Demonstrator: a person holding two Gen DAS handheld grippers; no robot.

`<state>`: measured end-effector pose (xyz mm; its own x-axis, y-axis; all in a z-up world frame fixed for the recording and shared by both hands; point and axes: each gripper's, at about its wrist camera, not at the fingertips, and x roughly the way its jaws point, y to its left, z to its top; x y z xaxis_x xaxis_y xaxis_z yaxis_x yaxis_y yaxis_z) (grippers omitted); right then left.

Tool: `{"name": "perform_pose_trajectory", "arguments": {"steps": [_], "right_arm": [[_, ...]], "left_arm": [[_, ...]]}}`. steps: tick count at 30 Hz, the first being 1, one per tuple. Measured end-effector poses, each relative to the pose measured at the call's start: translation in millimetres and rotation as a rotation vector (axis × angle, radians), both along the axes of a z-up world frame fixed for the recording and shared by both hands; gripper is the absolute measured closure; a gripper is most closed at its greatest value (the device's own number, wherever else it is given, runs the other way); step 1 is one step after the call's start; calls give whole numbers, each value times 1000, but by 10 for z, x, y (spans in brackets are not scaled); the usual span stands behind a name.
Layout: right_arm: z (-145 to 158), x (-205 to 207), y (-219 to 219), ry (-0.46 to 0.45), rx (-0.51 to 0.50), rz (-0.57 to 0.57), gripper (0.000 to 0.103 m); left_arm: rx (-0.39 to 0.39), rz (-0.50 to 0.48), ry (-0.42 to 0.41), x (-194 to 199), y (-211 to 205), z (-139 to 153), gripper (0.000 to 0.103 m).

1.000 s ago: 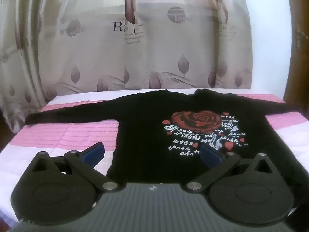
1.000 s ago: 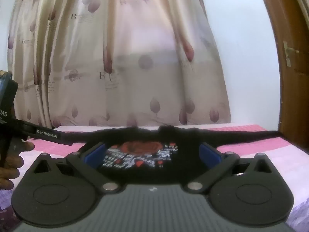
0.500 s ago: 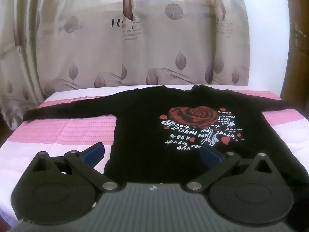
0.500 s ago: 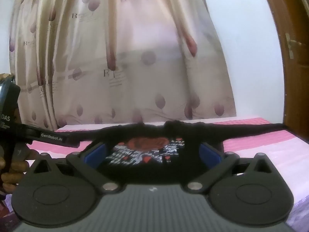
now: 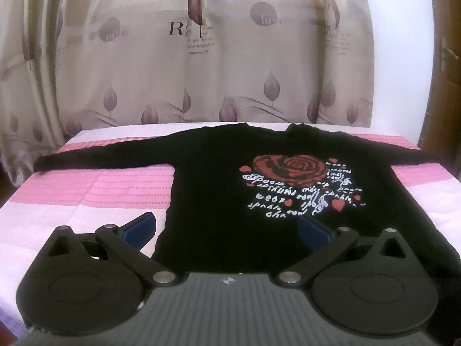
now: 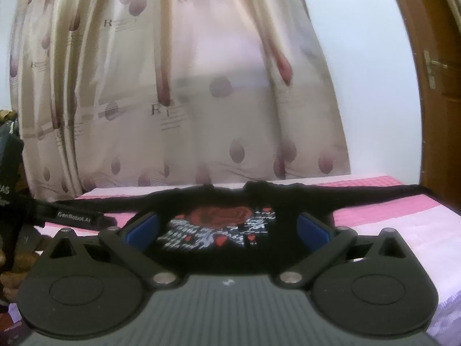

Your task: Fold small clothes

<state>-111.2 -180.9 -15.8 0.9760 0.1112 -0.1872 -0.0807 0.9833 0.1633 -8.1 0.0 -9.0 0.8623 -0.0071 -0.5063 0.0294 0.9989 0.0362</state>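
**Inspector:** Report the garment.

**Operator:** I see one black sweater [image 5: 230, 201] with a rose print, laid flat and face up on the pink-striped bed [image 5: 95, 190], both sleeves spread straight out. No fold made yet.

**Inspector:** Handling?

**Operator:** I judge it soft, light and limp; it will sag and drag on the bedcover. I would take a sleeve cuff [image 5: 43, 163] or a hem corner, pinching a single layer.

**Inspector:** Tools?

**Operator:** My left hand-held gripper [image 5: 227, 227] hangs over the hem, jaws spread wide, nothing between them. My right hand-held gripper [image 6: 227, 227] sits low at the near edge, likewise wide and empty. Curtain [image 5: 230, 66] behind.
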Motion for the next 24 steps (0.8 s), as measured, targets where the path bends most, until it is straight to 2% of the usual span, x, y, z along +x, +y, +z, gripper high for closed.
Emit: {"name": "perform_pose_trajectory", "arguments": {"steps": [9, 24], "right_arm": [[15, -22, 15, -2, -32, -69, 0], [0, 8, 83, 24, -1, -5, 0]], "left_arm": [[-4, -2, 1, -5, 3, -14, 0], [-13, -3, 3, -45, 14, -63, 0]]}}
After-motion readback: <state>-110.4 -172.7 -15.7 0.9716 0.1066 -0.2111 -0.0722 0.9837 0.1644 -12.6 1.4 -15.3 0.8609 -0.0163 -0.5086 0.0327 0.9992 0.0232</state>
